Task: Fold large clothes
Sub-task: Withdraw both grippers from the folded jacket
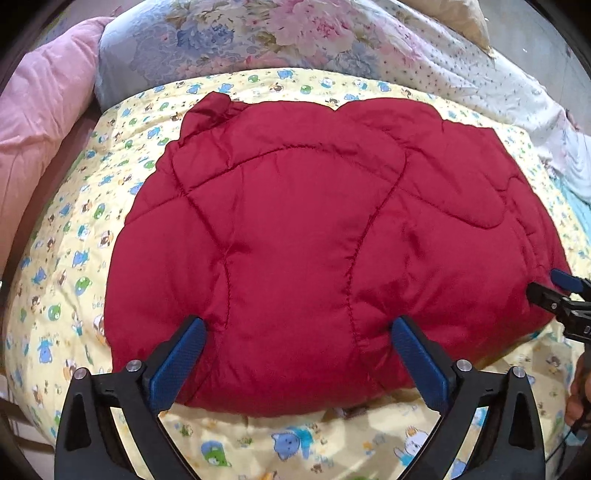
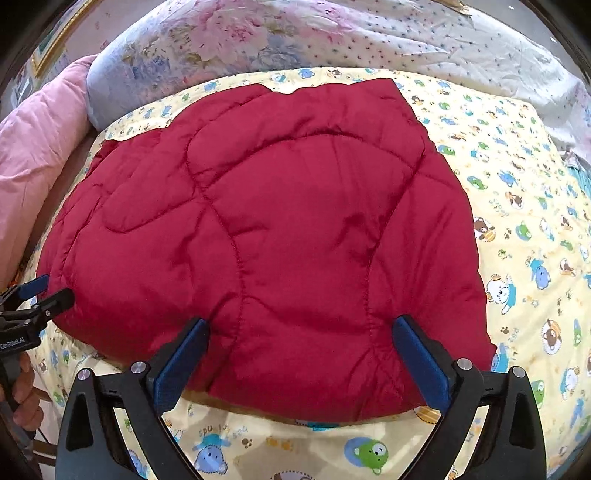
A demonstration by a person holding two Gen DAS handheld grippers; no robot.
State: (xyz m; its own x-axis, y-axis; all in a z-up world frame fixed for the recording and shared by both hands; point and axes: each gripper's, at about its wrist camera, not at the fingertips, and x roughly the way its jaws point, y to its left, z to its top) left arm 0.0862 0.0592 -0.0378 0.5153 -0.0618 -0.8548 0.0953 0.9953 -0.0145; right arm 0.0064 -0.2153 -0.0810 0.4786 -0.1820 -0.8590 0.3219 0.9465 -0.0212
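Blue-padded black fingers (image 1: 192, 354) of left gripper (image 1: 295, 354) nearest lens, spread wide, straddling near hem of puffy quilted red jacket (image 1: 314, 236) without pinching it. Same posture on right gripper (image 2: 299, 354): pads apart, near hem bulging up between them, nothing clamped. Jacket already doubled into a compact, rounded bundle, lying at middle of yellow cartoon-bear bedsheet (image 1: 74, 229); stitched seams face up, no sleeves loose in view. Beyond jacket's far edge, floral quilt (image 1: 229, 33) heaped; beyond its far-left corner, pink pillow (image 1: 40, 122). Right gripper also visible in left view at jacket's right edge (image 1: 554, 288), left gripper in right view at jacket's left edge (image 2: 40, 291), so both flank the bundle along its near side. Probable reason for open jaws at hem: either lining up to pinch the near edge for one more fold, or just let go. Fold judged nearly complete. Slick, springy padding likely to puff open unless pressed flat.
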